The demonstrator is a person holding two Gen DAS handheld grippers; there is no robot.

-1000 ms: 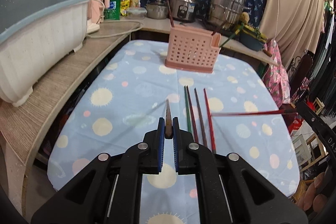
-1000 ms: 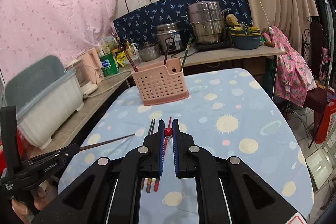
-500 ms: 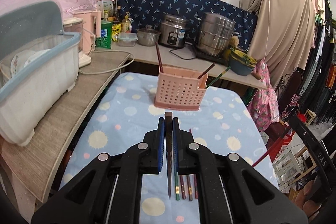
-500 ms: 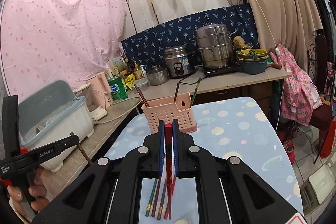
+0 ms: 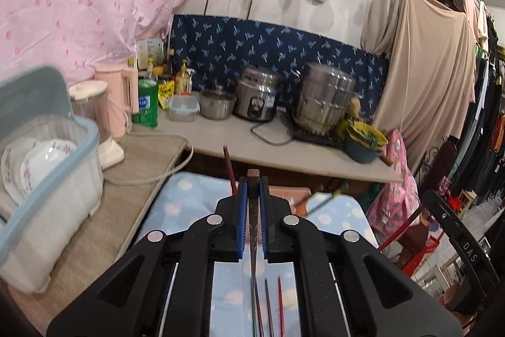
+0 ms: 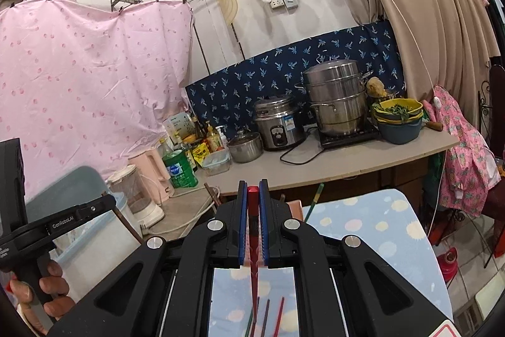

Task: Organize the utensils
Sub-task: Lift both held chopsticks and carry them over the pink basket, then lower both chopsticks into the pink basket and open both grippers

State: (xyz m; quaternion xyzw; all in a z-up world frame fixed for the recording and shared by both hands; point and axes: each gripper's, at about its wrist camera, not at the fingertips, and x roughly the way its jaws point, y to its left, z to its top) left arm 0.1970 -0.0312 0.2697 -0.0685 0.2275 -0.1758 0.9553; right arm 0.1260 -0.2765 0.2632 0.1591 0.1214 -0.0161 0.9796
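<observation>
Two views, one from each hand-held gripper, both looking forward over a small table covered in a pale blue cloth [image 5: 195, 204] with sun and planet spots.

The left gripper [image 5: 252, 188] is clamped shut on a dark brown chopstick [image 5: 252, 179]. Its blunt end pokes up between the blue pads at 12 o'clock, and its thin tip hangs down toward 6 o'clock. The right gripper [image 6: 253, 195] is likewise closed tight on a red chopstick [image 6: 252, 195], held upright the same way.

Just beyond the left jaws, partly hidden by them, sits a pink slotted basket [image 5: 293, 193]. A reddish chopstick [image 5: 229, 166] stands in it at 11 o'clock and a green-tipped one [image 5: 331, 195] leans out at 2 o'clock. Below the jaws, at 6 o'clock, more chopsticks [image 5: 268, 305] lie side by side on the cloth.

At 9 o'clock is a white dish tub [image 5: 47, 195] holding plates. Behind the table, a counter [image 5: 252, 144] carries steel pots and bottles.

Handling, as a judgement: each chopstick looks light, stiff, thin and smooth, so it may swivel or slip in the pads. Gripping near the thick blunt end, as now, lets the narrow tip lead down into a basket compartment.
</observation>
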